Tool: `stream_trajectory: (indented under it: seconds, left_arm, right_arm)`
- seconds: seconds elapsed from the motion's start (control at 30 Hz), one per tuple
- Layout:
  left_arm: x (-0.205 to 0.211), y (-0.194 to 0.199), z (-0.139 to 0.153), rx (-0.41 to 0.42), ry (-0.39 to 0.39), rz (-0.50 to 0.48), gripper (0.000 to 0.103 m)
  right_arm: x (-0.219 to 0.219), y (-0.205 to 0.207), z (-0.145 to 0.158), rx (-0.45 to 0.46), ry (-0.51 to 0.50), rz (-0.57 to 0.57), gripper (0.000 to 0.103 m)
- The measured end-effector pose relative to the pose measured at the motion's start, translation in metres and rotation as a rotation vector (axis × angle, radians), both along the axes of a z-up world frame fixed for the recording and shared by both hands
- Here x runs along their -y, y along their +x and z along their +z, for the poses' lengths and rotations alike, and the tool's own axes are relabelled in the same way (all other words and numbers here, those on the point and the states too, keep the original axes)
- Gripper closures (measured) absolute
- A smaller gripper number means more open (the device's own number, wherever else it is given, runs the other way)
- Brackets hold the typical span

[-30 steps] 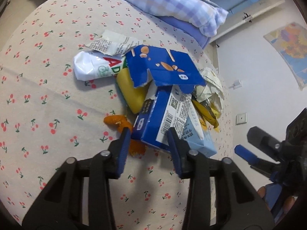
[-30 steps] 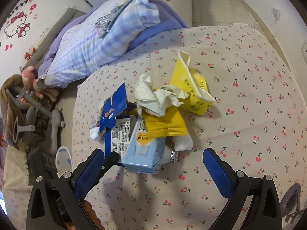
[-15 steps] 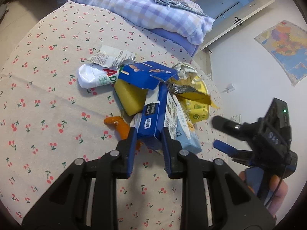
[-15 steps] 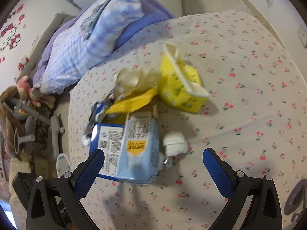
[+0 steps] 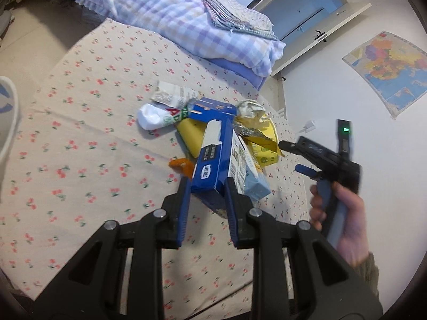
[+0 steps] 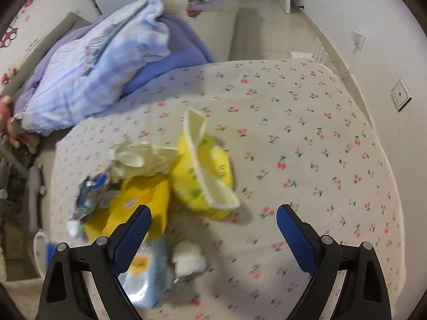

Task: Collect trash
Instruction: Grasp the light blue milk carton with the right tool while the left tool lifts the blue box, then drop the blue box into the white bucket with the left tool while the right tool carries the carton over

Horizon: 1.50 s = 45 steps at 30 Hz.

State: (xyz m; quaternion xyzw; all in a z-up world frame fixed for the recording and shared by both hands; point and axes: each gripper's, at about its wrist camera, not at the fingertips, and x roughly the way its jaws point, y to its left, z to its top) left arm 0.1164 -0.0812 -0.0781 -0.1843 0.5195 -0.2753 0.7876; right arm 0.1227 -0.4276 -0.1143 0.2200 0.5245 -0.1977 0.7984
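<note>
The left gripper (image 5: 207, 186) is clamped on the near end of a dark blue box (image 5: 213, 154), and the box is pinched between its two blue pads. The box is tilted, with its far end leaning over the pile of trash. The pile is spread on a bed sheet with little red cherries (image 5: 80, 160). Beside the blue box, a light blue carton (image 5: 256, 184) is seen, and an orange scrap (image 5: 182, 166) is lying just to the left of the box. A white squeezed tube (image 5: 157, 116) and a torn paper wrapper (image 5: 173, 96) are found at the far side of the pile. A yellow cup (image 6: 205, 176) is lying on its side, and crumpled cream paper (image 6: 141, 157) is pressed against it. A flat yellow packet (image 6: 138, 200) is placed next to the cup, with a crushed foil wrapper (image 6: 90, 189) at its left. A small white wad (image 6: 188, 257) is seen near the light blue carton. The right gripper (image 6: 213, 213) is held over the pile with its jaws wide apart, and they are closing a little. Nothing is touched by its pads. It is held by a hand (image 5: 344, 221). A checked blanket (image 5: 186, 18) is piled at the far end of the bed.
</note>
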Motion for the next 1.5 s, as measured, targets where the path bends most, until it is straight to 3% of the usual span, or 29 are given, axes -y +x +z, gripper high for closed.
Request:
stream_trajectory:
  seconds: [0.07, 0.17, 0.3, 0.4, 0.53, 0.73, 0.87, 0.97, 1.23, 1.37, 1.5]
  left_arm:
    - [-0.012, 0.0, 0.003, 0.016, 0.011, 0.011, 0.076]
    - [-0.026, 0.003, 0.004, 0.018, 0.008, 0.038, 0.076]
    - [-0.04, 0.008, 0.007, 0.03, 0.0, 0.063, 0.076]
    - [-0.042, 0.01, 0.004, 0.033, -0.002, 0.075, 0.076]
    - [-0.037, 0.009, 0.001, 0.027, 0.006, 0.064, 0.076]
    - [-0.04, 0.009, 0.01, 0.051, 0.009, 0.064, 0.076]
    - [-0.042, 0.009, 0.011, 0.06, 0.038, 0.059, 0.076]
    - [-0.051, 0.009, 0.016, 0.071, 0.047, 0.062, 0.076]
    - [-0.129, 0.023, 0.033, 0.126, 0.093, 0.18, 0.076]
    - [-0.188, 0.032, 0.027, 0.101, 0.078, 0.297, 0.076]
    - [-0.243, 0.042, 0.017, 0.084, 0.143, 0.427, 0.076]
  right_arm:
    - [0.004, 0.005, -0.013, -0.032, -0.03, -0.006, 0.022]
    - [-0.002, 0.012, -0.02, -0.052, 0.013, 0.02, 0.034]
    - [-0.019, 0.005, 0.007, -0.033, 0.022, 0.045, 0.033]
    - [-0.05, -0.003, 0.018, 0.001, 0.119, 0.189, 0.031]
    - [-0.079, 0.007, -0.007, -0.117, 0.068, 0.249, 0.031]
    - [-0.092, 0.016, -0.01, -0.099, 0.151, 0.259, 0.03]
    - [-0.107, 0.024, -0.022, -0.142, 0.174, 0.258, 0.031]
    - [-0.108, 0.027, -0.027, -0.152, 0.152, 0.24, 0.042]
    - [-0.105, 0.006, 0.02, -0.037, 0.229, 0.194, 0.046]
    - [-0.114, -0.002, 0.038, 0.016, 0.231, 0.206, 0.046]
    - [-0.145, -0.003, 0.055, 0.09, 0.218, 0.288, 0.046]
